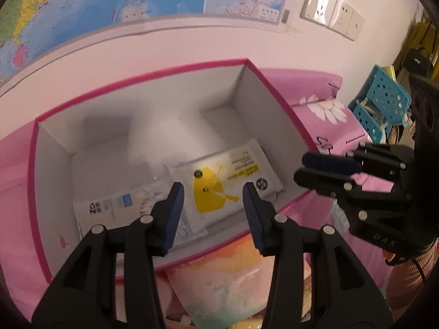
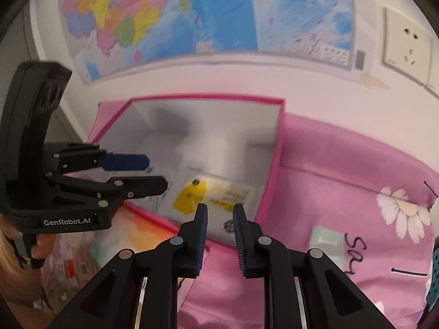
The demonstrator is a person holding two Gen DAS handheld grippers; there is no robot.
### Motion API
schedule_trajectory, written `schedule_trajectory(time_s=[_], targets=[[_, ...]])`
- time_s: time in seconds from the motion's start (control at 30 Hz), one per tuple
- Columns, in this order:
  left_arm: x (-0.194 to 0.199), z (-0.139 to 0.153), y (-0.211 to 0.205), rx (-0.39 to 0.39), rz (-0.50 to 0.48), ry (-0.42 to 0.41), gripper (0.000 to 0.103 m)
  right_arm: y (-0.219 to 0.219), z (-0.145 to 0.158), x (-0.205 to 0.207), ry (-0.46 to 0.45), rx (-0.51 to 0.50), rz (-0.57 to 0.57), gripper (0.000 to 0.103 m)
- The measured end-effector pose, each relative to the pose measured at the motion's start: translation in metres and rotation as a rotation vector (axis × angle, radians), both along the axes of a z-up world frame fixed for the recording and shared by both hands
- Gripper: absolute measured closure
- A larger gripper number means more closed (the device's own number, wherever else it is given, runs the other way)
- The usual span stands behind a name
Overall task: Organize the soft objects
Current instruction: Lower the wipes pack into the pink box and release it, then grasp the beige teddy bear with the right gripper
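Observation:
An open box with a pink rim point(image 1: 142, 78) and white inside stands on the pink bedspread. In it lie a white pack with a yellow label point(image 1: 219, 181) and a white pack with blue print point(image 1: 109, 205). My left gripper point(image 1: 212, 213) is open and empty above the box's near edge. My right gripper point(image 2: 219, 235) is open a little and empty, at the box's right side; it also shows in the left wrist view point(image 1: 323, 168). The yellow-label pack point(image 2: 208, 194) and the box point(image 2: 271, 164) show in the right wrist view, with my left gripper point(image 2: 153, 172) above the box's left side.
A pastel soft pack point(image 1: 225, 282) lies on the bed in front of the box. A pink bedspread with daisy print point(image 2: 356, 192) covers the bed. A map point(image 1: 109, 0) and wall sockets point(image 1: 332, 11) are on the wall. Blue perforated baskets point(image 1: 381, 104) stand at right.

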State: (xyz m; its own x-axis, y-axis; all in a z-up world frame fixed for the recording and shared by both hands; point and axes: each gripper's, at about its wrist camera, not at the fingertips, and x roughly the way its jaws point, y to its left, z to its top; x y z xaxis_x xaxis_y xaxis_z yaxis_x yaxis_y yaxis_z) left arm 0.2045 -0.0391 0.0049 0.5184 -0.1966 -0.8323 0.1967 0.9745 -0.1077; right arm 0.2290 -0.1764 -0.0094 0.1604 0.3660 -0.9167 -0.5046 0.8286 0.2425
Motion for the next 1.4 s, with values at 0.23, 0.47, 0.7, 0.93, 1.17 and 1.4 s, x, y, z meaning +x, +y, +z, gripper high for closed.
schedule_trajectory(time_s=[0.23,0.47,0.7,0.93,1.17,1.4], targets=[[-0.013,0.002,0.002,-0.009,-0.006,-0.014,0.056,-0.001,0.000,0.000,0.062,0.051,-0.007,0.084],[-0.053,0.021,0.001,-0.010,-0.026,-0.124,0.055,-0.019,0.023,-0.018,0.015,0.124,-0.048,0.073],[-0.111,0.015,-0.017,-0.060,-0.233,-0.114,0.046,-0.054,0.027,-0.069,0.097,0.167,-0.031,0.059],[-0.127,-0.029,-0.028,-0.097,-0.289,0.035,0.046,-0.073,-0.013,-0.098,0.237,0.136,-0.076,0.056],[-0.129,-0.050,-0.026,-0.160,-0.290,0.137,0.046,-0.074,-0.028,-0.099,0.265,0.167,-0.093,0.058],[-0.127,-0.057,-0.037,-0.174,-0.315,0.182,0.051,-0.070,-0.021,-0.108,0.231,0.159,-0.062,0.090]])
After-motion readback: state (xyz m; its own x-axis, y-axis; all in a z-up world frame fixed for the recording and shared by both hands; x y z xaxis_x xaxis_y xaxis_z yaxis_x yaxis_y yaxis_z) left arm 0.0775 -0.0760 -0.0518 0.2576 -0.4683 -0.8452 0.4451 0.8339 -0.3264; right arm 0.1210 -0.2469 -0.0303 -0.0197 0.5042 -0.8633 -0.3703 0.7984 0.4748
